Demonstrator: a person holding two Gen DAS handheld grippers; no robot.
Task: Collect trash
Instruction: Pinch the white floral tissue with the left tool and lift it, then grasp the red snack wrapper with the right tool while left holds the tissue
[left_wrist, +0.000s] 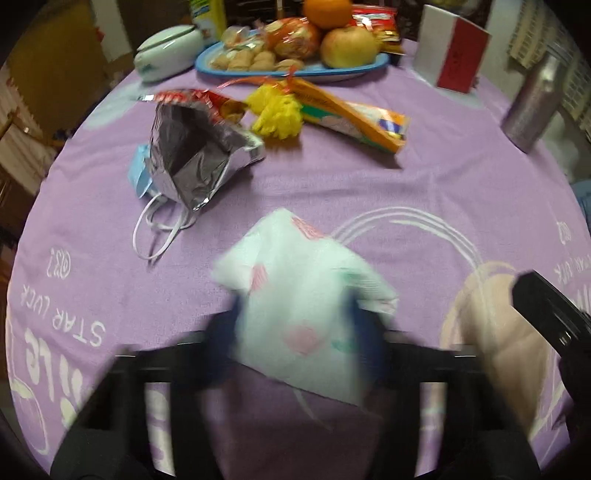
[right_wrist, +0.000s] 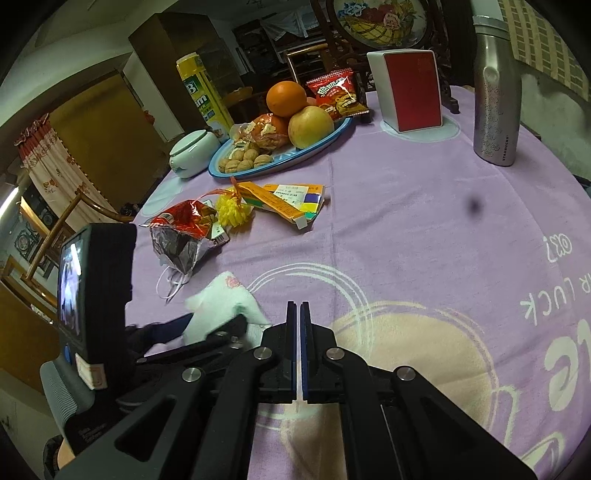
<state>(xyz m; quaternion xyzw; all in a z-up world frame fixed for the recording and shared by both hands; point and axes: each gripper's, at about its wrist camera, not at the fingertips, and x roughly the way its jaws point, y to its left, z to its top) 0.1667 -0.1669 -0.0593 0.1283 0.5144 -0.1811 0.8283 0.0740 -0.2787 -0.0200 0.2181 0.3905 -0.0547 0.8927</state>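
A white paper napkin (left_wrist: 303, 295) with pink print sits pinched between the blue pads of my left gripper (left_wrist: 297, 325), just above the purple tablecloth (left_wrist: 369, 192). In the right wrist view the same napkin (right_wrist: 225, 299) bulges out between the left gripper's fingers (right_wrist: 214, 325). My right gripper (right_wrist: 298, 306) is shut with nothing in it, a little to the right of the napkin. Farther back lie a torn red and silver snack bag (left_wrist: 192, 147), a blue face mask (left_wrist: 138, 173) with white loops, a yellow pompom (left_wrist: 277, 110) and an orange box (left_wrist: 354, 114).
At the far side stand a blue plate (left_wrist: 207, 62) of fruit and walnuts, a white lidded jar (left_wrist: 168, 51), a red and white tissue box (left_wrist: 454, 51) and a steel bottle (left_wrist: 532, 103). Wooden chairs (right_wrist: 66, 221) stand beyond the table's left edge.
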